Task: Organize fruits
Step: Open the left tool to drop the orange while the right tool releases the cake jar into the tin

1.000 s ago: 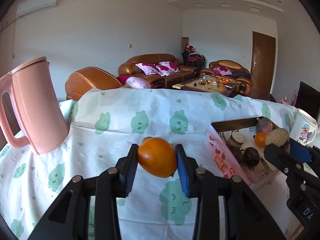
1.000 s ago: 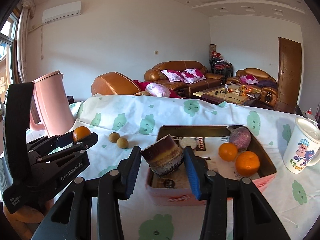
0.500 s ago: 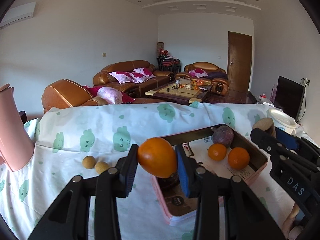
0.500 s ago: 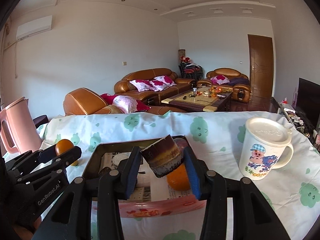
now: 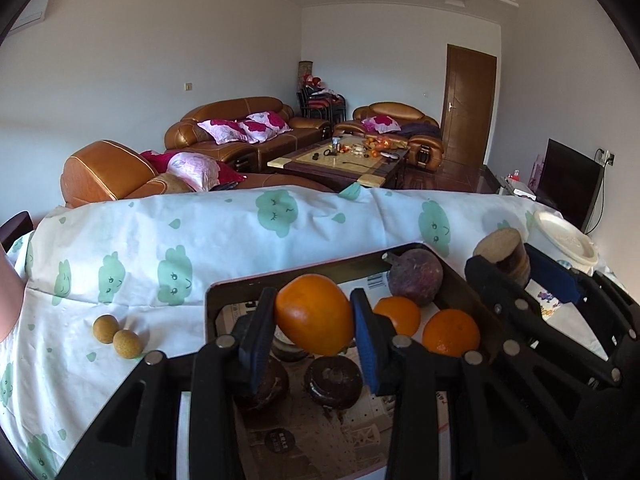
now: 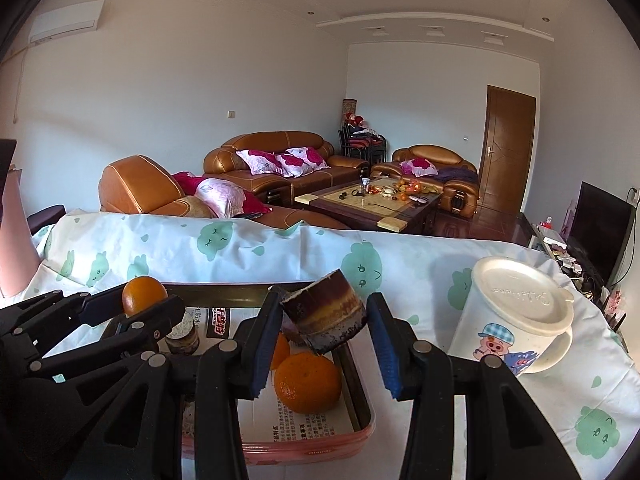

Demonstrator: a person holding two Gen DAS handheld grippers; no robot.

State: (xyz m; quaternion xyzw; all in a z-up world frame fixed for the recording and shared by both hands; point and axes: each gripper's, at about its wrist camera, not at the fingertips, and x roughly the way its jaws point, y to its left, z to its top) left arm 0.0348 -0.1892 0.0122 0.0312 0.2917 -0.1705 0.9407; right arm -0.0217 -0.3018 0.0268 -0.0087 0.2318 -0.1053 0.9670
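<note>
Two hand-held grippers are hovering over the pink tray (image 5: 224,285) on your cloth-covered bench (image 5: 240,232). Your left hand-held gripper (image 5: 314,338) is clamping an orange (image 5: 314,314) between its blue pads, above the tray's left half. Your right hand-held gripper (image 6: 322,334) is gripping a brown cut fruit chunk (image 6: 324,316), tilted, above the tray's right side. Inside the tray are lying two smaller oranges (image 5: 450,332), a purple round fruit (image 5: 416,276) at the far corner, and dark brown pieces (image 5: 334,378) nearer you. Left of the tray, two small tan round fruits (image 5: 116,336) are sitting side by side on the cloth. Right of the tray, a lidded cartoon mug (image 6: 516,316) is standing upright.
</note>
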